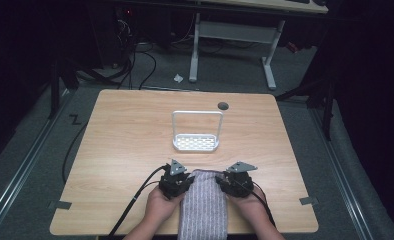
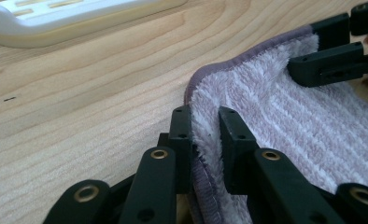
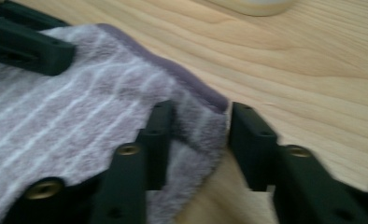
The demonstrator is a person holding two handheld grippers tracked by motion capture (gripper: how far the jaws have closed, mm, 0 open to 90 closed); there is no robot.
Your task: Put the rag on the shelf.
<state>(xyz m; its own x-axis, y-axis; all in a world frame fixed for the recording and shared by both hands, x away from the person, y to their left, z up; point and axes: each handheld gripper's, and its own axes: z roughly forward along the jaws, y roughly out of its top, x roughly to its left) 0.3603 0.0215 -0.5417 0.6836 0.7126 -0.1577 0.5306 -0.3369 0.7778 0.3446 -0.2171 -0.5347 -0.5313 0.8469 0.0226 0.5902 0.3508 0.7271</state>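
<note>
Step in hand: taking the far corners of the towel (image 1: 203,205), which lies at the near table (image 1: 130,130) edge, overhanging it. Left gripper (image 2: 205,133) pinches its corner. Right gripper (image 3: 198,140) straddles its corner, jaws apart; possibly only one pad touches, since that view is blurred. Next: close the right gripper, then lift both evenly. The towel's near end is cut off. The rack (image 1: 196,131) stands well beyond.

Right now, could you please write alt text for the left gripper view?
Two black jaws of the left gripper pinch the folded edge of a striped lilac towel on a wooden table. The right gripper holds the towel's far corner; a white rack sits behind.
</note>
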